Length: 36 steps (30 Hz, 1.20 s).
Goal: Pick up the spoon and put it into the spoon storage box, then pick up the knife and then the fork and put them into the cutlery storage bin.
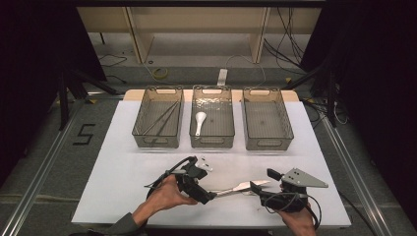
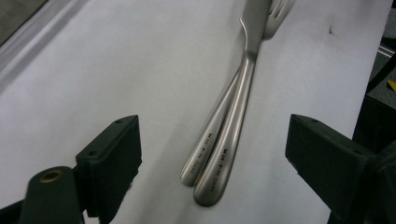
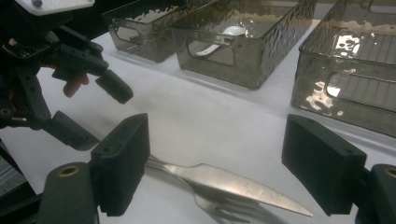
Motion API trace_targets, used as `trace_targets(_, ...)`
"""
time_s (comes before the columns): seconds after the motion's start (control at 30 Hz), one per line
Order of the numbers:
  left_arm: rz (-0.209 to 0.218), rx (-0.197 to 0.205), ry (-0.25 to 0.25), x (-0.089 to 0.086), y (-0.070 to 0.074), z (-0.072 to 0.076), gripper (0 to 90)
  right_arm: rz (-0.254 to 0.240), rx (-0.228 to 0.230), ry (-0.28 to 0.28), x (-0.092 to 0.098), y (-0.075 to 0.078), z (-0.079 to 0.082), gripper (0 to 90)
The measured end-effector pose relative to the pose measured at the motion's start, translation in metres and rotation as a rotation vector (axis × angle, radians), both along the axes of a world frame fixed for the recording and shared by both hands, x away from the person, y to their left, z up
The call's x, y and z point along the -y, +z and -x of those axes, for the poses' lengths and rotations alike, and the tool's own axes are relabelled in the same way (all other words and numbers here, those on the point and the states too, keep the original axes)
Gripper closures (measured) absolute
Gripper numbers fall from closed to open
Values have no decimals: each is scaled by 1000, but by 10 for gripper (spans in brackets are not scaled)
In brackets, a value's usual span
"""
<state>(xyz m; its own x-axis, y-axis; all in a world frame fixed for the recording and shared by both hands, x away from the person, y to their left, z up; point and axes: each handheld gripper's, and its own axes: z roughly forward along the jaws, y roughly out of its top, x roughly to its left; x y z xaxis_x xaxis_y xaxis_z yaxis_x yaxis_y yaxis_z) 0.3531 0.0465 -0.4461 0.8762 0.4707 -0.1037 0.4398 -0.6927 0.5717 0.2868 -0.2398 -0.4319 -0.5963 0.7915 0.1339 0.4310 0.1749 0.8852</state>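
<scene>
Both claws stand released over the knife (image 2: pixel 243 93) and fork (image 3: pixel 224 207) lying stacked on the near desk (image 1: pixel 123 167), the left claw (image 1: pixel 209 195) at the handles, the right claw (image 1: pixel 255 189) at the blade, likely to separate them for the far bins (image 1: pixel 268 125)

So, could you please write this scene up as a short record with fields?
work surface: white table
cutlery in hand: knife lying on top of a fork, handles side by side, flat on the table between the grippers
left gripper: open, jaws either side of the handle ends, not touching
right gripper: open, jaws either side of the blade and tines
left bin: thin dark sticks
middle bin: white spoon
right bin: nothing seen inside
</scene>
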Motion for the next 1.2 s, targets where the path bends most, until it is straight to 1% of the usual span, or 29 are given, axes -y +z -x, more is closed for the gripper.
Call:
trace_targets(0.07,-15,0,-5,2,-2,1,180,1,2,2,0,0,0,244)
trace_targets(0.27,-33,2,-22,9,-6,1,197,-1,-2,2,0,0,0,244)
trace_targets(0.43,-54,5,-35,16,-11,0,235,4,-3,4,0,0,0,243)
trace_targets(0.5,-58,6,-49,20,-13,1,253,7,0,6,0,-1,0,243)
trace_targets(0.57,-73,19,-63,24,-15,2,276,12,-3,6,-1,-1,0,244)
trace_targets(0.63,-70,13,-66,26,-17,3,304,11,-4,6,-1,0,0,244)
trace_targets(0.77,-84,14,-91,31,-21,4,361,13,-2,4,-1,0,1,244)
trace_targets(0.83,-101,28,-94,34,-23,4,399,16,-3,5,-2,0,1,244)
trace_targets(0.9,-113,30,-97,36,-25,2,430,17,-3,5,-2,-1,1,244)
trace_targets(0.97,-110,37,-95,37,-25,1,461,19,-2,7,-2,-1,1,244)
trace_targets(1.07,-102,32,-88,37,-25,-3,525,18,-4,5,-2,0,1,245)
trace_targets(1.17,-102,31,-100,37,-25,-4,566,17,-3,6,-2,0,1,245)
trace_targets(1.2,-102,36,-106,37,-25,-3,587,18,-2,6,-2,0,1,246)
